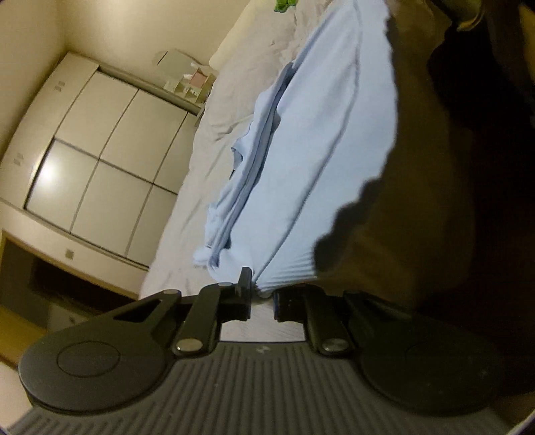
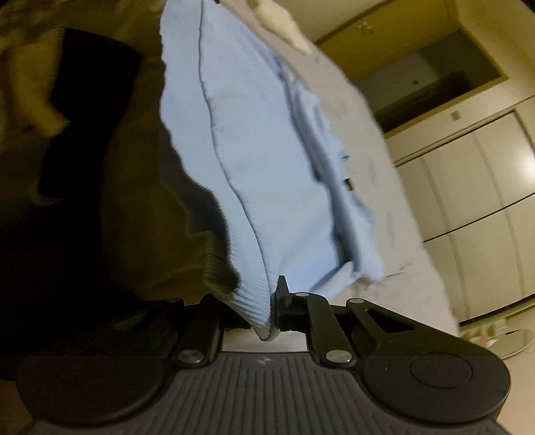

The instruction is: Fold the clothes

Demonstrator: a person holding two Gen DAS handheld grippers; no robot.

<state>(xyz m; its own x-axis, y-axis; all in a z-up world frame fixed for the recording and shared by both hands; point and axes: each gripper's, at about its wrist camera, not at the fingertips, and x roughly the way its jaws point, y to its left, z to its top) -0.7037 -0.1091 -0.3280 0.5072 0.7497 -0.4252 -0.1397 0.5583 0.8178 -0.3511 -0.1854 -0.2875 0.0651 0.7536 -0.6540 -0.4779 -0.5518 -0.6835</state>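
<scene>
A pale blue knit sweater [image 1: 321,140] is stretched out above a bed, its ribbed hem gathered at the near end and its far part bunched in folds on the white bedsheet [image 1: 214,134]. In the left wrist view the left tongs [image 1: 262,297] pinch the ribbed hem between their black fingers [image 1: 243,284], narrow on the cloth. In the right wrist view the right tongs [image 2: 264,314] grip the same sweater [image 2: 254,140] at another part of the ribbed hem, which hangs down just past the pads. The underside of the lifted fabric is in deep shadow on the side towards the person.

Beyond the bed, white wardrobe doors [image 1: 97,160] line the wall, with a bright reflection on one panel. A small green item [image 1: 284,5] lies at the far end of the bed, too blurred to name.
</scene>
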